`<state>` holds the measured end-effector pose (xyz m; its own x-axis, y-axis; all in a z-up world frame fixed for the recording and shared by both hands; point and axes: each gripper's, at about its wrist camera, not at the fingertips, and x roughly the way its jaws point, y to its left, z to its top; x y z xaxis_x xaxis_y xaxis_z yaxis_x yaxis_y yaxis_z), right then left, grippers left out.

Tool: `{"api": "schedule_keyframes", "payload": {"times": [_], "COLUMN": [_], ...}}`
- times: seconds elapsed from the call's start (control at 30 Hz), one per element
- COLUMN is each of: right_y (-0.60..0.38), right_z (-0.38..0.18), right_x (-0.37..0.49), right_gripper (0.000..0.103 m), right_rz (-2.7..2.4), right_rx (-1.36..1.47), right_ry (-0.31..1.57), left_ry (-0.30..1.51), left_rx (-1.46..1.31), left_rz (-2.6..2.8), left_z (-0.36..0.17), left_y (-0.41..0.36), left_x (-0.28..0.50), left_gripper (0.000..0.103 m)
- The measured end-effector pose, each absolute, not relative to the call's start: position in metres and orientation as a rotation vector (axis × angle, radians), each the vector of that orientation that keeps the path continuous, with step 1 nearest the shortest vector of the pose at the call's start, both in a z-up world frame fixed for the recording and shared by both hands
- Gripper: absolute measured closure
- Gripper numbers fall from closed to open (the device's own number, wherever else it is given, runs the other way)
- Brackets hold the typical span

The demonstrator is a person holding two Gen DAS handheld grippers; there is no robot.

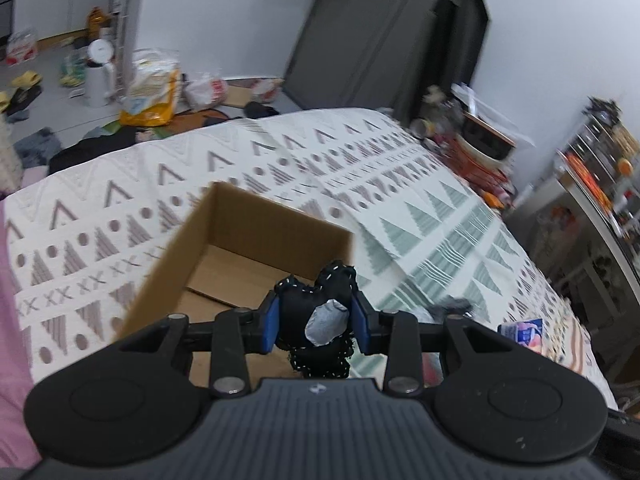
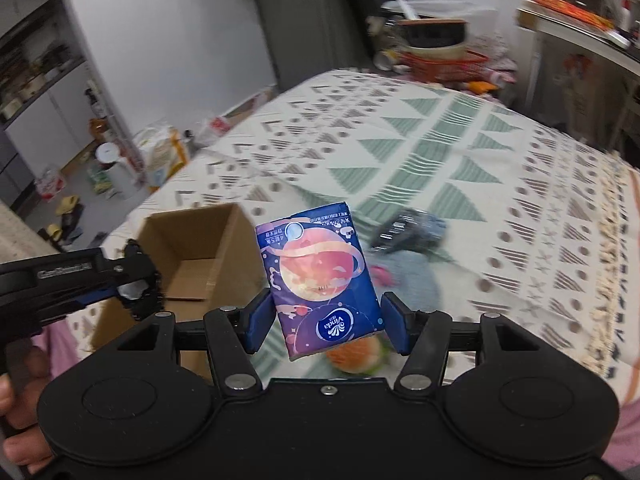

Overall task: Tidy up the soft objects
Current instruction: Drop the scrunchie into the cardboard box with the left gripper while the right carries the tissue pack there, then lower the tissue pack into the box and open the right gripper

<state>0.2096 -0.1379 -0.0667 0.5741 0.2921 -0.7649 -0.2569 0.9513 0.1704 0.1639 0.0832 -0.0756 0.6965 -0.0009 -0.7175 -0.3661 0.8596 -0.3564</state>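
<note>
My left gripper (image 1: 316,320) is shut on a black soft toy (image 1: 316,304) with white stitching and a grey patch, held above the near right corner of an open cardboard box (image 1: 256,216) on the patterned bedspread. The right wrist view shows that left gripper (image 2: 134,280) and toy beside the box (image 2: 192,240). My right gripper (image 2: 326,320) is shut on a purple tissue pack (image 2: 320,276) with a planet print, lifted over the bed. A dark blue and black soft item (image 2: 412,230), a grey-blue one (image 2: 412,280) and an orange-green one (image 2: 356,356) lie on the bed beyond.
The bedspread (image 1: 400,200) covers the whole bed. Pink fabric (image 1: 8,320) lies at the left edge. Bags, a white bin (image 1: 98,72) and shoes litter the floor beyond. A cluttered stand with bowls (image 2: 436,48) and shelves (image 1: 600,168) stand at the bed's far right. A hand (image 2: 16,420) holds the left gripper.
</note>
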Motion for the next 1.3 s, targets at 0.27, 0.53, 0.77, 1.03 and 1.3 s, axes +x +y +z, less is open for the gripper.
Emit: {"api": "schedule_keyframes", "payload": {"times": [0.27, 0.53, 0.77, 1.03, 1.3], "right_y": [-0.090, -0.057, -0.036, -0.030, -0.071], "right_z": [-0.066, -0.076, -0.086, -0.093, -0.079], "right_x": [0.211, 0.215, 0.217, 0.218, 0.218], "right_gripper": [0.047, 0.047, 0.047, 0.029, 0.010], "right_rz": [0.412, 0.454, 0.484, 0.551, 0.490], "right_rx": [0.043, 0.046, 0.040, 0.050, 0.057], "right_ry": [0.909, 0.943, 0.978, 1.024, 0.983], "left_ry": [0.795, 0.832, 0.873, 0.858, 0.820], "left_rx": [-0.559, -0.575, -0.598, -0.611, -0.629], "left_rz": [0.283, 0.324, 0.410, 0.420, 0.405], "left_z": [-0.082, -0.093, -0.102, -0.102, -0.097], "left_y": [0.121, 0.132, 0.144, 0.145, 0.137], "left_x": [0.165, 0.167, 0.169, 0.168, 0.167], "left_gripper": [0.067, 0.065, 0.039, 0.029, 0.028]}}
